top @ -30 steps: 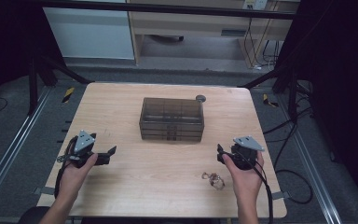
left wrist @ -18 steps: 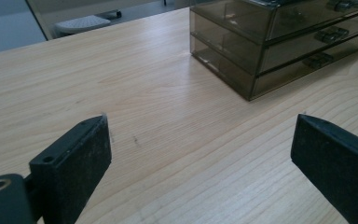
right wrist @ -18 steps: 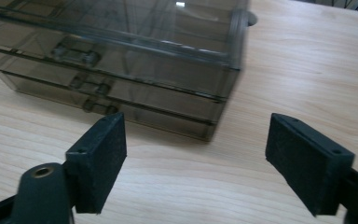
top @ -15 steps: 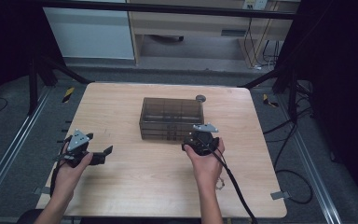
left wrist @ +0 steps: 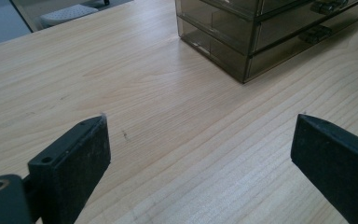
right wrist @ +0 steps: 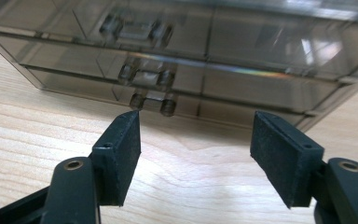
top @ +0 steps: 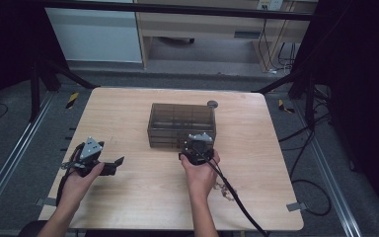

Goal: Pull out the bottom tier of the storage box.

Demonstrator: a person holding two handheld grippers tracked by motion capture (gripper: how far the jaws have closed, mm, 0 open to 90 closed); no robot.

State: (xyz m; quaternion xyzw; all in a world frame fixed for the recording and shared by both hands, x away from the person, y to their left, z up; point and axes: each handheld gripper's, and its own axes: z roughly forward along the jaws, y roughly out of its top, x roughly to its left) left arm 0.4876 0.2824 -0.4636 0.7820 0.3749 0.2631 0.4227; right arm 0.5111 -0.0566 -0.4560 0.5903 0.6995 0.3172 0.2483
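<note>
A: Right gripper [top: 193, 148] at the front of the smoky transparent plastic drawer box [top: 181, 123], mid light wooden surface [top: 128, 197]; jaws just been closing, nothing between them, released.
B: Handles?
A: Small drawer handles [right wrist: 147, 77] just beyond the pads, untouched.
B: Left gripper [top: 111, 165]?
A: Spread wide over bare wood; empty.

Drawer box in the middle of the table, one gripper at its front, one far to the left.

The drawer box [top: 181, 125] stands on the table [top: 128, 197], a little behind its centre. The right gripper [top: 196, 146] is just before the box's front face, near the right end. The left gripper [top: 109, 164] is well apart, near the left edge. Behind the box, a small round thing [top: 212, 103] lies by the far edge. Small items [top: 223, 189] lie to the right of the right forearm.
</note>
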